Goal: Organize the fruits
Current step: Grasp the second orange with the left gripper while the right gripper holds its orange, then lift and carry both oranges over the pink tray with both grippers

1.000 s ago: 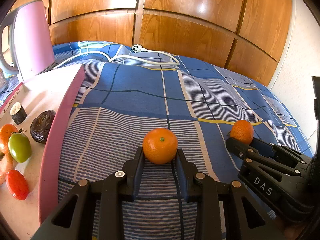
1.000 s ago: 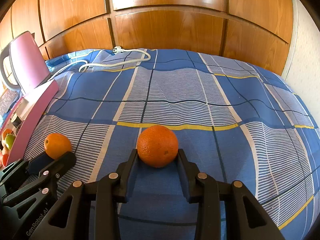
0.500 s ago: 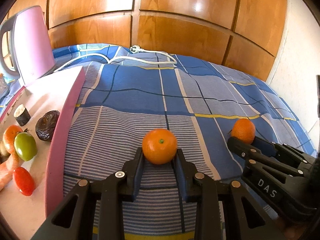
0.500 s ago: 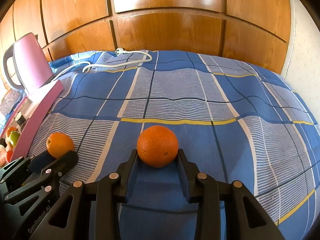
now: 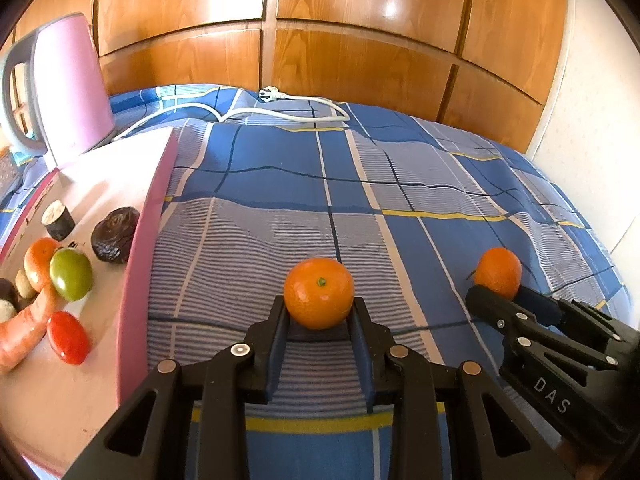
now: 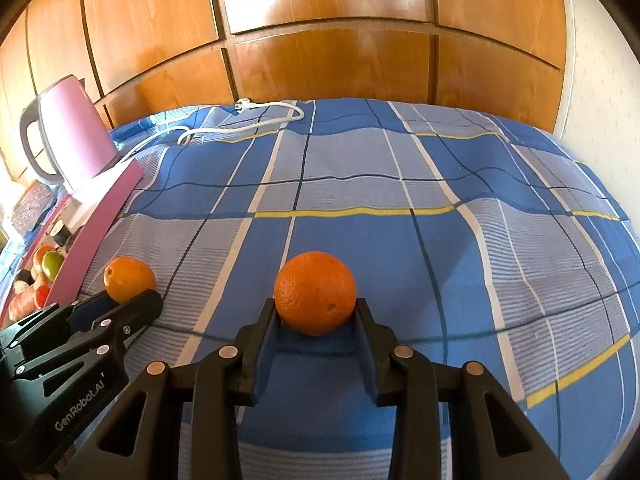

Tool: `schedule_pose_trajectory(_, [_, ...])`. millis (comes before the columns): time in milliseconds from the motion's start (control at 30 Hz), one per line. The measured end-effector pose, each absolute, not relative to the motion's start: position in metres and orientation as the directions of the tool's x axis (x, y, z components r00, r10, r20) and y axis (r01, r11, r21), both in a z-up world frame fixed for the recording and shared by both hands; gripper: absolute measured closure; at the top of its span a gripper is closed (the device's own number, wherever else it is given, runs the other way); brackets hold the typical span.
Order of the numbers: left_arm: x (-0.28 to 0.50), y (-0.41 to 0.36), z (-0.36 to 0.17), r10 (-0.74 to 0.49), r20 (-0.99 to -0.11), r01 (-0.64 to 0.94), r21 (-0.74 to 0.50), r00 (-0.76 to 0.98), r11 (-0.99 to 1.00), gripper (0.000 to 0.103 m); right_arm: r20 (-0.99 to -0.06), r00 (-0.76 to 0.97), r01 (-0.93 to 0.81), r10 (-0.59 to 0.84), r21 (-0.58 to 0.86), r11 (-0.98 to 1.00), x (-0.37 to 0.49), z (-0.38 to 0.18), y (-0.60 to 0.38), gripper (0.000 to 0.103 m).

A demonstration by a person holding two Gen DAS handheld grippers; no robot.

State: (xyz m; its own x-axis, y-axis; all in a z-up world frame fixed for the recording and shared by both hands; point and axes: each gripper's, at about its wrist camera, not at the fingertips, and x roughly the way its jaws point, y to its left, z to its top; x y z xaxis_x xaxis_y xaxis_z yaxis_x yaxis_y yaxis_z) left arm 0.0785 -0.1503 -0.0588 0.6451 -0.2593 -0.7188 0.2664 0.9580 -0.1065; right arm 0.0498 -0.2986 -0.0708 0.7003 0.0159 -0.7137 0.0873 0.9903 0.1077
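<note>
Left claw (image 5: pixel 319 312): closed on a tangerine (image 5: pixel 319 298), which is pinched between the two black fingers at their tips. The green stem scar is turned toward the camera. The fruit is held over the blue plaid bedspread (image 5: pixel 400 184), just right of the pink tray (image 5: pixel 140 280).

Right claw (image 6: pixel 316 316): closed on an orange (image 6: pixel 315 292) of rougher, darker peel, gripped between both fingers at their tips, over the same bedspread. In the left wrist view this claw is seen from the side at the right edge, with its orange showing beyond the fingertips; in the right wrist view the left claw is seen likewise at the lower left, with the tangerine at its tips. The two claws are placed side by side, near each other, not touching.

Pink tray: set on the bed at the left, long rim toward the claws. Contents recorded:
- green tomato (image 5: pixel 71 273), resting against an orange fruit (image 5: pixel 38 258);
- red tomato (image 5: pixel 69 336), nearest the camera;
- carrot (image 5: pixel 24 332), lying beside the red tomato;
- dark wrinkled fruit (image 5: pixel 114 234), just inside the rim;
- short dark cylinder with a pale top (image 5: pixel 58 220);
- further small items at the far left edge, too cut off to be identified.

Pink kettle (image 5: pixel 60 88): upright at the far end of the tray, grey handle to the left.

White power cord (image 5: pixel 280 110): laid loose across the bedspread near the wooden panelled wall (image 5: pixel 360 20), plug end visible.
</note>
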Motion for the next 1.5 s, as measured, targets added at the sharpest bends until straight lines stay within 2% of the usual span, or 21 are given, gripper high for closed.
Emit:
schedule_pose_trajectory(400, [0.063, -0.138, -0.050, -0.281, -0.712, 0.261, -0.141, 0.644, 0.955, 0.073, -0.704, 0.708, 0.069, 0.043, 0.130, 0.989, 0.030, -0.060, -0.293, 0.067])
schedule_pose_trajectory(867, [0.046, -0.116, -0.017, -0.287, -0.664, 0.249, -0.154, 0.691, 0.956, 0.073, -0.685, 0.718, -0.013, 0.119, 0.157, 0.987, 0.023, -0.043, -0.268, 0.067])
schedule_pose_trajectory(1100, [0.046, -0.080, -0.005, -0.248, -0.651, 0.177, -0.174, 0.718, 0.969, 0.073, -0.691, 0.696, -0.094, 0.194, 0.180, 0.979, 0.028, -0.038, -0.244, 0.067])
schedule_pose_trajectory(1500, [0.054, 0.016, 0.007, -0.141, -0.638, -0.023, -0.242, 0.757, 0.970, 0.073, -0.686, 0.623, -0.350, 0.375, 0.185, 0.918, 0.041, -0.016, -0.170, 0.067])
